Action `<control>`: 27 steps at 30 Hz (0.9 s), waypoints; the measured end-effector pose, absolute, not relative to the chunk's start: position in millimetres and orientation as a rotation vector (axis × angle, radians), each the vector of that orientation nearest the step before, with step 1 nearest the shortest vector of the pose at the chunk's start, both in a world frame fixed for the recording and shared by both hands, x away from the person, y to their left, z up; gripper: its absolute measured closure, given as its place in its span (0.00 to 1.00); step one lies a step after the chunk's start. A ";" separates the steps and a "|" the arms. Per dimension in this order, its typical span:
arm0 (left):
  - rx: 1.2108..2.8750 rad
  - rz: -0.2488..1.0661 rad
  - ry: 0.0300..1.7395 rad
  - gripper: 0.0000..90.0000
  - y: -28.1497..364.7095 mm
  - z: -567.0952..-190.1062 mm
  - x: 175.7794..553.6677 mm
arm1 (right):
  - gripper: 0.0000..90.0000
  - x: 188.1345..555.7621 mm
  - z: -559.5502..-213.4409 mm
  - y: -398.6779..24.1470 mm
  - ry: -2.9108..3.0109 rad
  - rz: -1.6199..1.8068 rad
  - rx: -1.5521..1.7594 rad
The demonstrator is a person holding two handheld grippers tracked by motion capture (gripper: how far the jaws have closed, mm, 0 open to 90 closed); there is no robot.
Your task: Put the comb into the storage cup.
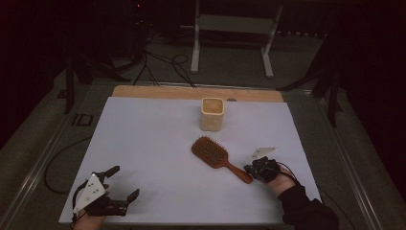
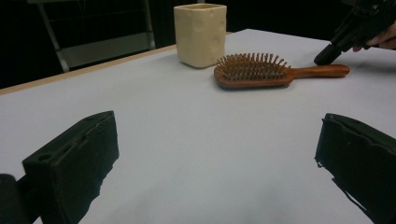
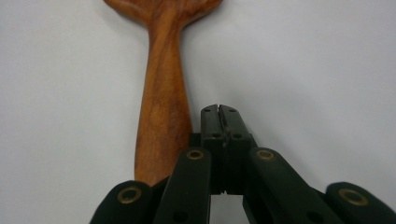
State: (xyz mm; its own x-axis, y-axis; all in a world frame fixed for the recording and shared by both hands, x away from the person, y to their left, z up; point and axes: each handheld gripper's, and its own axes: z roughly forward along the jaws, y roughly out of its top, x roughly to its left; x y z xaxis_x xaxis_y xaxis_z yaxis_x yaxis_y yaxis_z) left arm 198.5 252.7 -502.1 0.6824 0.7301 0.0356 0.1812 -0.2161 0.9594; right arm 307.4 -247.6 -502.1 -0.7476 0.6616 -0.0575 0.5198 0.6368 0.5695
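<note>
Right claw [image 1: 250, 168] sits in the lower right of the high view, its jaws pressed together with nothing between them. From its own camera I see the two black jaws meeting at a thin seam in the lower middle of the frame [image 3: 220, 111], just to the right of the wooden handle of the hairbrush [image 3: 163, 93]; whether the jaws touch the handle I cannot tell. In the high view I see the hairbrush [image 1: 215, 155] lying flat on the white bench [image 1: 143, 158], a little right of centre, bristles up, its head toward the upper left and its handle running down to the lower right, ending right at my right claw. A cream-coloured cup [image 1: 212, 114] stands upright above the brush, near the far edge of the bench and apart from the brush head.

My left claw [image 1: 125, 181] rests in the lower left corner of the high view, jaws wide apart and holding nothing. Its camera shows the two black jaws at the bottom corners of the frame, with bare white bench between them and the hairbrush [image 2: 261, 71] and cup [image 2: 200, 33] in the upper middle, well apart from it.
</note>
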 end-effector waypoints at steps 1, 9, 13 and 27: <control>1.753 0.599 0.732 0.00 252.8 -502.2 198.5 | 1.00 307.6 -500.5 -248.4 2.593 0.785 0.958; 1.750 0.598 0.730 0.00 252.5 -501.9 198.5 | 1.00 307.4 -484.6 -250.2 2.563 0.787 0.947; 1.754 0.598 0.733 0.00 252.4 -502.3 198.7 | 1.00 306.9 -474.8 -248.2 2.551 0.796 0.932; 1.746 0.596 0.734 0.00 252.7 -501.7 198.6 | 0.96 309.4 -443.4 -231.2 2.566 0.784 0.894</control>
State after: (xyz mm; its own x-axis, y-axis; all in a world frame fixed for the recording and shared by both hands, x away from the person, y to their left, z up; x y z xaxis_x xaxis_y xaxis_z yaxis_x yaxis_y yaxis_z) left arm 198.6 252.7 -501.7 0.6818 0.7308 0.0323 0.1810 -0.2113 0.9605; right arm 309.4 -231.2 -443.4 -0.7564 0.6450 -0.1084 0.4743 0.6551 0.5881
